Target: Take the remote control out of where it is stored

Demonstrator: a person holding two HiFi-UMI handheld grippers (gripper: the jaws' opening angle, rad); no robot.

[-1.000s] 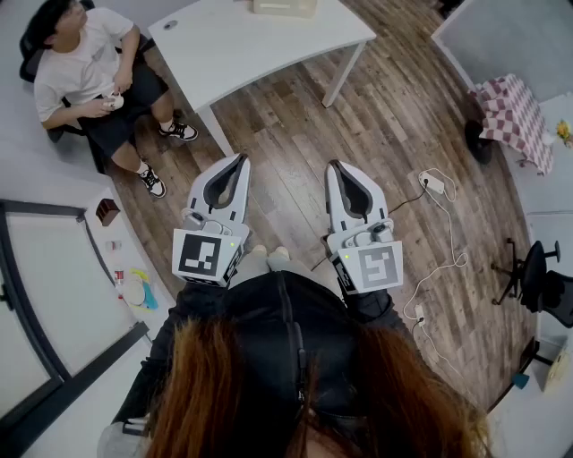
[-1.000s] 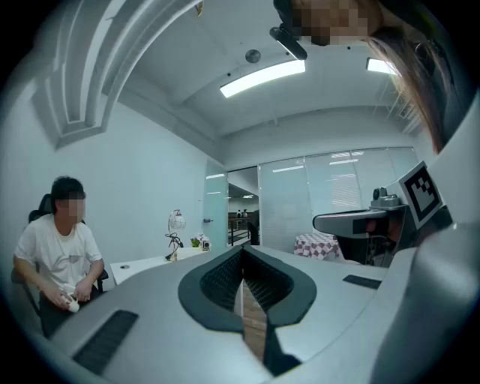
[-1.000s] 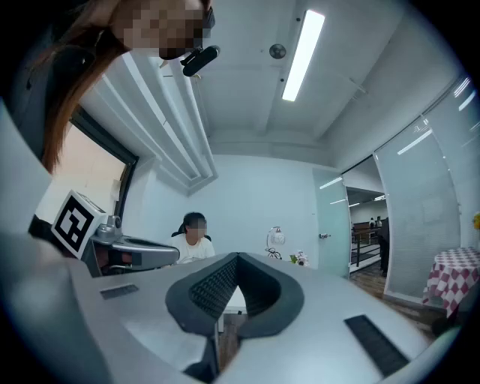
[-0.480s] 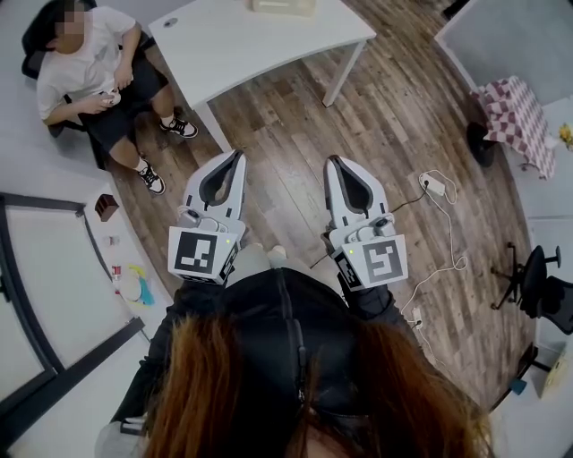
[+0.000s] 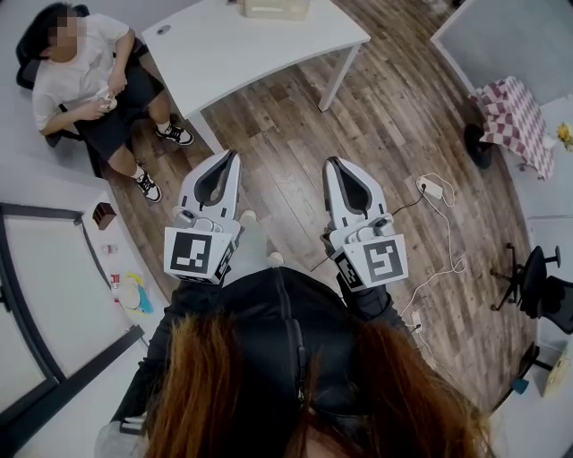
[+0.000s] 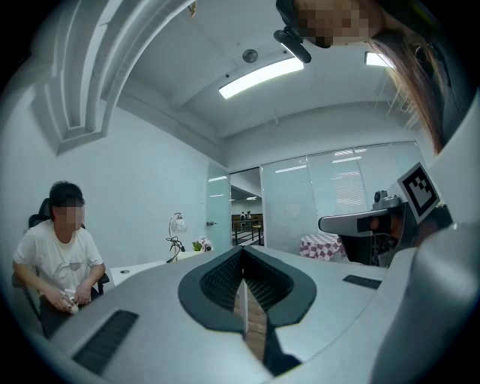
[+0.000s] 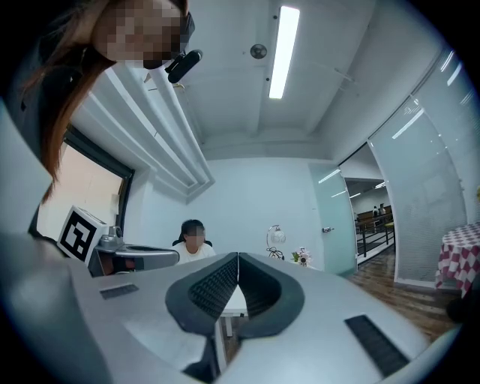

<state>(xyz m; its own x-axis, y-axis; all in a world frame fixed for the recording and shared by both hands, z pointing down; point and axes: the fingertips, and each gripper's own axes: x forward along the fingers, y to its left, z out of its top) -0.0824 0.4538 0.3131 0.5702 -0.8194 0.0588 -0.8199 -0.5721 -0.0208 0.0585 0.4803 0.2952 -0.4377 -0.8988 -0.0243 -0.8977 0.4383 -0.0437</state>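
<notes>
The left gripper sits lower centre, jaws together, empty. A seated person in white is lower left, the right gripper at mid right.

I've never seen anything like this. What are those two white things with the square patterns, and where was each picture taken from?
There is no robot here: a person holds a tool in each hand. The left gripper and right gripper each have two jaws that pinch, and the patterned cube is part of the tool. The top-down picture comes from a camera on the person's head, looking down past their hair. The other two come from cameras riding on the grippers, each looking along its own jaws. Both pairs of jaws are together and hold nothing. Ahead stands a white table with a pale box at its far edge. A seated person is beside it.
</notes>
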